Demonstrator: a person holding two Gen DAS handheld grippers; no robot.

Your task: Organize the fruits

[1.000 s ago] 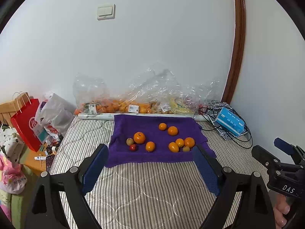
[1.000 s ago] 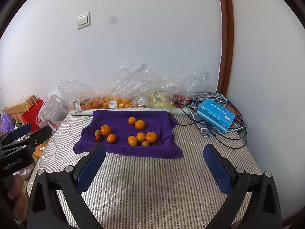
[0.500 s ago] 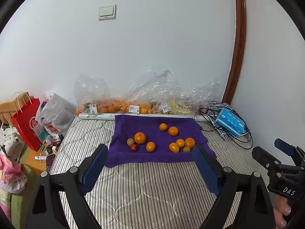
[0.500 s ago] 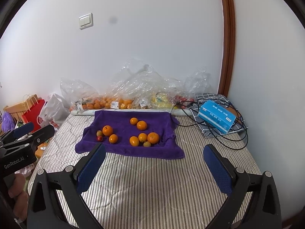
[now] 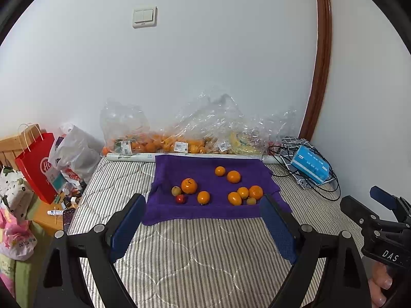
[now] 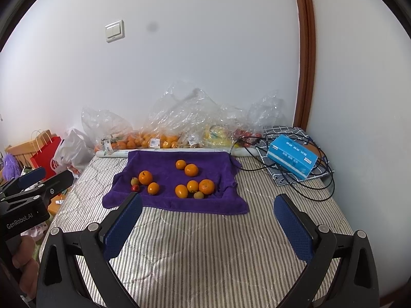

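Note:
A purple towel point(image 5: 205, 163) point(image 6: 164, 161) lies on the striped mattress. Several oranges sit on it, the biggest one point(image 5: 189, 185) point(image 6: 145, 177) at the left. Beside that orange are a small red fruit point(image 5: 180, 199) point(image 6: 135, 188) and a greenish-brown one point(image 5: 176, 190) point(image 6: 134, 181). Another small brownish fruit point(image 5: 251, 201) point(image 6: 198, 194) rests by the right cluster. My left gripper point(image 5: 202, 198) hovers open before the towel's near edge, with nothing between its blue pads. My right gripper point(image 6: 208, 197) is open and empty too, short of the towel.
Clear plastic bags of fruit point(image 5: 179, 143) line the wall behind the towel. A blue tissue box point(image 6: 291, 156) lies on black cables at the right. A red paper bag point(image 5: 36, 165) and a white plastic bag point(image 5: 75, 151) stand off the left mattress edge.

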